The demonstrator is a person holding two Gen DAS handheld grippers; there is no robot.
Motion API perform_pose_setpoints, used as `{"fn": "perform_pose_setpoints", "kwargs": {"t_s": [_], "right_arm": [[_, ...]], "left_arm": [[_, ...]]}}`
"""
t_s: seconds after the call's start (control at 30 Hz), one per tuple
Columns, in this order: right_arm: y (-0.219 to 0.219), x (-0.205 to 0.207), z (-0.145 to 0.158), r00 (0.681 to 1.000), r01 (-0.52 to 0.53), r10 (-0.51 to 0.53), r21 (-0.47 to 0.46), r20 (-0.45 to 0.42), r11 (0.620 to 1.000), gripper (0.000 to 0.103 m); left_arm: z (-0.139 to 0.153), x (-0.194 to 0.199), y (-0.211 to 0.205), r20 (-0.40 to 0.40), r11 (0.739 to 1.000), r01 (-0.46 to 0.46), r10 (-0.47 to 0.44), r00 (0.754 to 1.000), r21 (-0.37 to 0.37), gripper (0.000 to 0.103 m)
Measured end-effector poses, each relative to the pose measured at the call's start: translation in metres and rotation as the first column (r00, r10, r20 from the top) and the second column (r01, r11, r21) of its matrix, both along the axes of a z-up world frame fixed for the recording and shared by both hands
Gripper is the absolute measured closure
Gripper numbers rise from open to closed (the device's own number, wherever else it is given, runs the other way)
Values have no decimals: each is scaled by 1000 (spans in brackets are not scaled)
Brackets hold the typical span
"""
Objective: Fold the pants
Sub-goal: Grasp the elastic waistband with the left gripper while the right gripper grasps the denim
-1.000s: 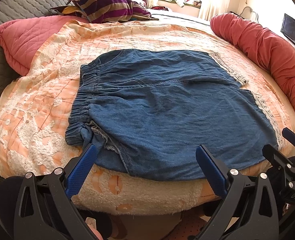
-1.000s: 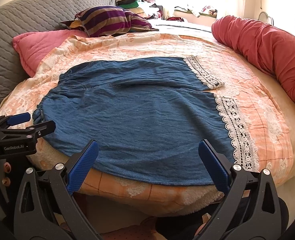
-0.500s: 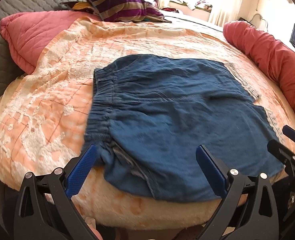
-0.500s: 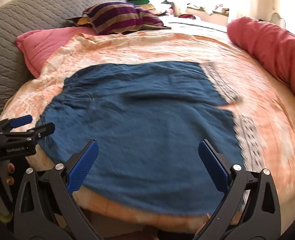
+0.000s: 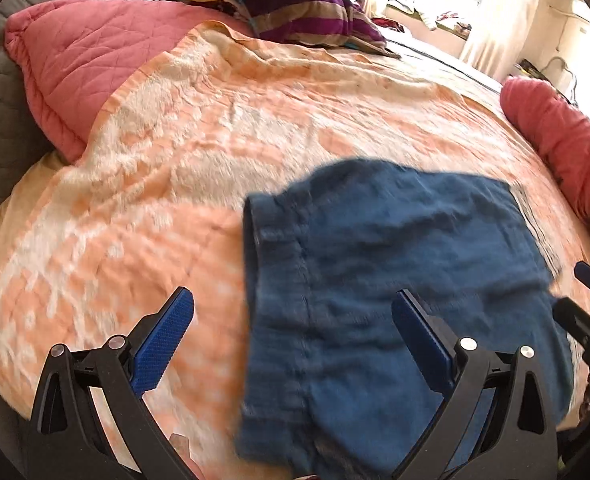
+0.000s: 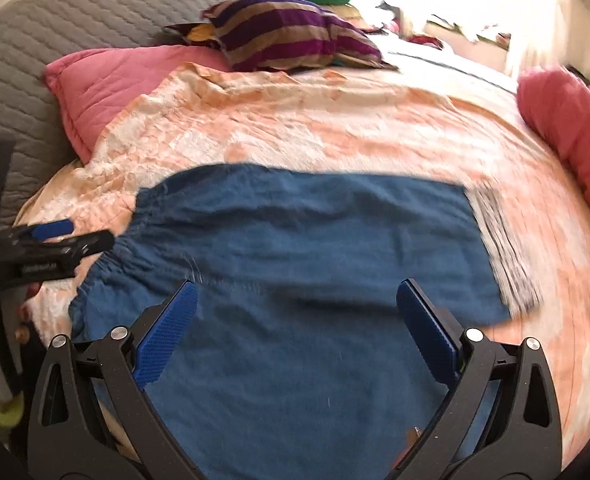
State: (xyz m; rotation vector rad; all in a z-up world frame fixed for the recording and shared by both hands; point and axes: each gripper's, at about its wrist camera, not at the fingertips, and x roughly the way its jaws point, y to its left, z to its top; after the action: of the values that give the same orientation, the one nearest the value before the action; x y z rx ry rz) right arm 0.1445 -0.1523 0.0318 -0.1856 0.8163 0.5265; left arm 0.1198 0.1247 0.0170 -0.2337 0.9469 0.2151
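Blue denim pants [image 5: 395, 280] lie flat on an orange-and-white blanket [image 5: 175, 168], gathered waistband to the left, lace-trimmed leg ends [image 6: 503, 248] to the right. My left gripper [image 5: 291, 328] is open and empty above the waistband's near part, one finger over blanket, one over denim. My right gripper [image 6: 295, 320] is open and empty over the middle of the pants [image 6: 295, 248]. Each gripper shows at the edge of the other's view: the right gripper [image 5: 587, 300] and the left gripper [image 6: 55, 240]. Both views are blurred by motion.
A pink quilted pillow [image 5: 79, 64] and a striped purple cushion [image 5: 295, 4] lie at the back left by a grey padded headboard [image 6: 55, 40]. A long red bolster [image 5: 567, 148] runs along the right side. The blanket [image 6: 315, 120] beyond the pants is bare.
Both grippers have moved forward and up over the bed, the left one also shifting left, so the pants sit lower and closer in both views. The pants lie as before.
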Motion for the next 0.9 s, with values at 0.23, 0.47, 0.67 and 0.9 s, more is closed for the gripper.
{"fn": "perform_pose_setpoints", "kwargs": {"t_s": [0.23,0.47,0.67,0.9], "right_arm": [[26,44,-6,997,-66,67,5,-24,998,9],[52,91,-24,995,-96,95,-96,-15,991,9],[79,131,-43,989,-146,148,-193,-2,970,9],[112,159,-63,973,-232,226,-244,-54,941,9]], "left_arm": [[-11,44,31,-34,998,-48,49,998,26,4],[-34,74,42,-88,999,-35,38,995,37,4],[-43,86,52,-71,999,-32,34,997,20,4],[-46,93,42,-66,999,51,-50,997,20,36]]}}
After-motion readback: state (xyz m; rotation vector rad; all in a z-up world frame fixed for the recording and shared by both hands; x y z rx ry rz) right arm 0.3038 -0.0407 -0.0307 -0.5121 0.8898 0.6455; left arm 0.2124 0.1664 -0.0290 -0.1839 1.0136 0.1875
